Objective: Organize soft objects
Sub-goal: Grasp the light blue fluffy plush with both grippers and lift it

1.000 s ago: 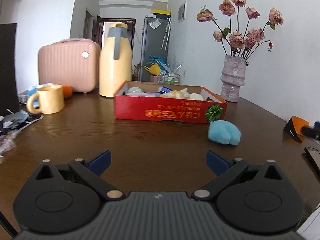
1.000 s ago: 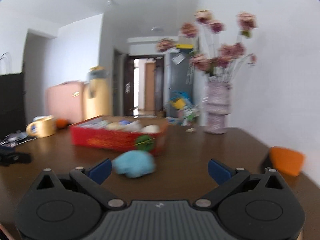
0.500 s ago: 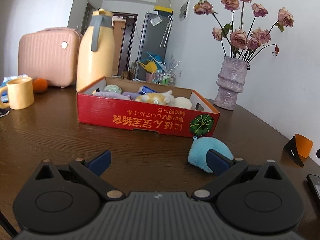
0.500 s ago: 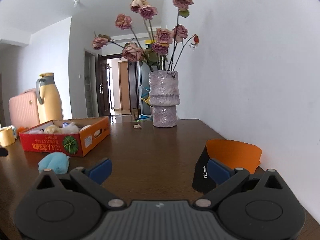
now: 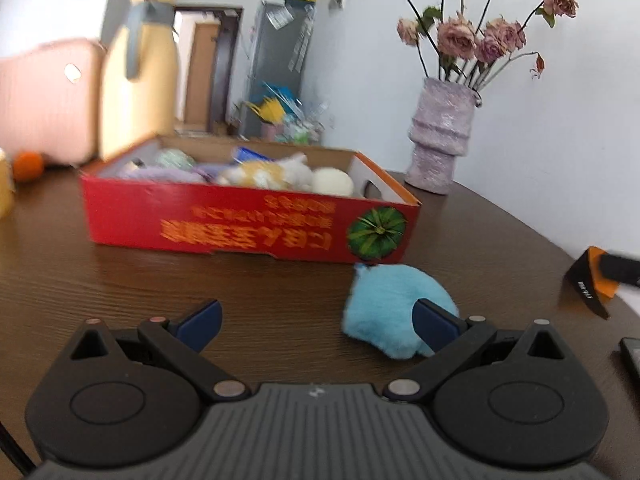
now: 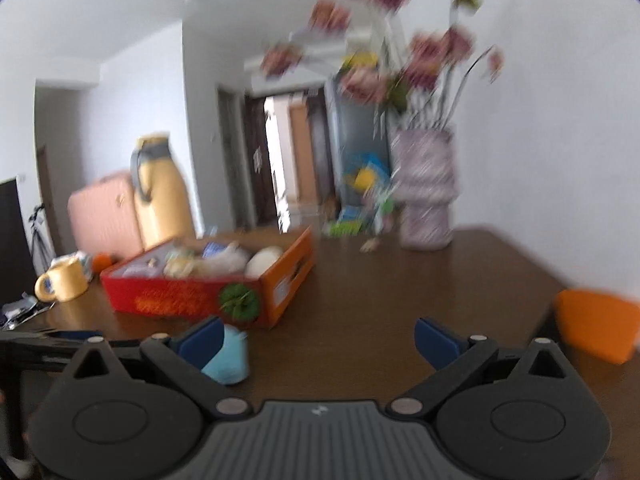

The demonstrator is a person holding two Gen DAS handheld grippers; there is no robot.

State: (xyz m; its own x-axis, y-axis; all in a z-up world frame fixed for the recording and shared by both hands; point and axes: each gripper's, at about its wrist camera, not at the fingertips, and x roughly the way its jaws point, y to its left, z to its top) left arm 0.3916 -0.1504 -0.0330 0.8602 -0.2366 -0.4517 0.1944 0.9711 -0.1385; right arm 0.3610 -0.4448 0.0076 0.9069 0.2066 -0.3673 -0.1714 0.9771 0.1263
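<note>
A light blue plush toy (image 5: 386, 308) lies on the brown table just in front of the red cardboard box (image 5: 248, 222), near its right corner. The box holds several soft toys, among them a yellow-white plush (image 5: 264, 172) and a white ball (image 5: 333, 182). My left gripper (image 5: 316, 320) is open low over the table, its right finger overlapping the blue plush. My right gripper (image 6: 320, 338) is open too, and the blue plush (image 6: 228, 354) shows by its left finger. The box (image 6: 208, 292) stands to the left in the blurred right wrist view.
A lilac vase of dried roses (image 5: 440, 140) stands at the back right. An orange and black object (image 5: 592, 280) sits at the right table edge. A yellow thermos jug (image 5: 136, 80), a pink case (image 5: 44, 100), a yellow mug (image 6: 64, 280) and an orange fruit (image 5: 27, 166) stand left of the box.
The left gripper has moved closer to the box and the blue plush. The right gripper has swung left, from facing the vase and orange object to facing the box and plush.
</note>
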